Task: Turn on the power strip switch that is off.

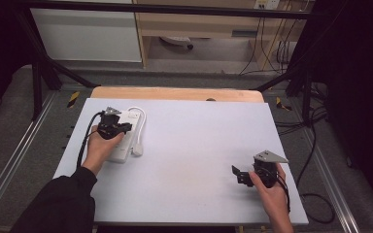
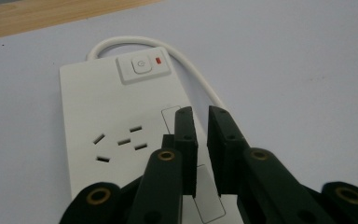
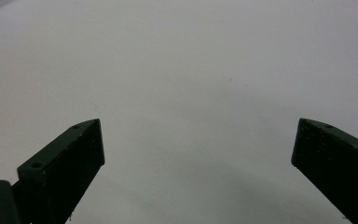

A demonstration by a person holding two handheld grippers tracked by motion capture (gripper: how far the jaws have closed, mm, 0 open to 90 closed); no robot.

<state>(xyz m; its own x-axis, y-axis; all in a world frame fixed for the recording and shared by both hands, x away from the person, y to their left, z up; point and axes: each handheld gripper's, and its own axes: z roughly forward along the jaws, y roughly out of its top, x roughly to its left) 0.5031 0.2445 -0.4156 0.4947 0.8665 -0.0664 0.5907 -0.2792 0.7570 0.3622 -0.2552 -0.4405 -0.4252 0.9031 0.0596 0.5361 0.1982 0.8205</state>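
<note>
Left gripper (image 2: 202, 116) sits low over the white power strip (image 2: 112, 112), jaws drawn nearly together with only a thin slit between them and nothing caught in it; call it clenched on air. The strip lies flat at the left of the grey mat (image 1: 194, 145), near its far edge, its cord (image 2: 186, 65) looping round behind the switch end. From the left gripper view the tips hang over the strip's right-hand edge, just short of the power button (image 2: 142, 66) with its red lamp (image 2: 158, 60). My read: the step is a press on that button with closed jaws as a poker. To do it well, keep the jaws closed so the tip is stiff, move forward until it stands squarely over the button's middle, then push straight down; an angled push could skate the strip across the mat. Avoid the socket holes (image 2: 120, 141). Right gripper (image 1: 243, 176) is parked near the mat's right front, jaws wide apart, holding nothing, well clear of the strip.
</note>
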